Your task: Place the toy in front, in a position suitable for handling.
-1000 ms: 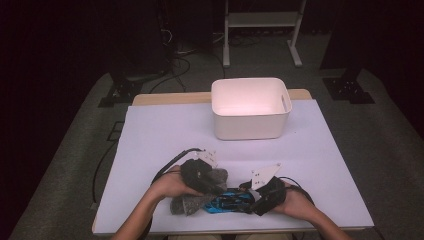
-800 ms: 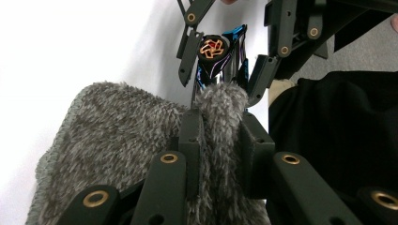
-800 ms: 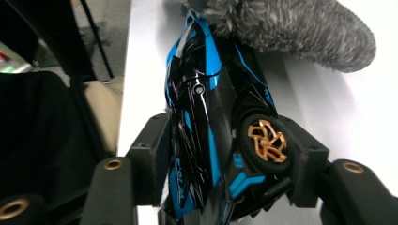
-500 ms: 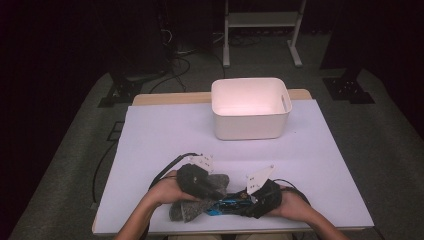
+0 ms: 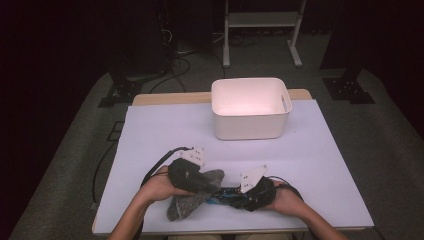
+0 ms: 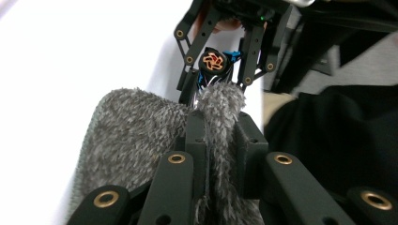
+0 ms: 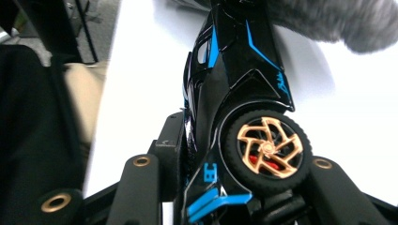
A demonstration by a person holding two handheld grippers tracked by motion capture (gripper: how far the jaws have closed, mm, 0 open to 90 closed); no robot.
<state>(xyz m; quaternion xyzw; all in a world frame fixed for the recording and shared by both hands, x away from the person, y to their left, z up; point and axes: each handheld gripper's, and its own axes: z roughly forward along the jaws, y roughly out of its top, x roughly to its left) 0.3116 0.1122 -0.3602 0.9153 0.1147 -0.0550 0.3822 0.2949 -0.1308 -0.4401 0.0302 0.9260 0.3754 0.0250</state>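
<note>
Toy car (image 7: 234,93), black with blue trim and a gold-spoked wheel over a red hub, lies near the near edge of the desk (image 5: 150,130), between the two claws; its far end is tucked into a grey fuzzy sock (image 5: 192,197) that spreads to its left; a white bin (image 5: 250,122) stands well apart on the far side of the desk, right of centre, and what can be seen of its pale inside holds nothing; the left claw (image 5: 212,182) is clamped tight on a fold of the sock, the grey pile squeezed between its black jaws in the left gripper view, with the car's wheel (image 6: 213,62) just beyond; the right claw (image 5: 235,195) has just been closing its jaws around the car's tail end, the body and rear wheel sitting between them and the pads pressing its sides in the right gripper view; both of the person's hands rest low at the near edge.
</note>
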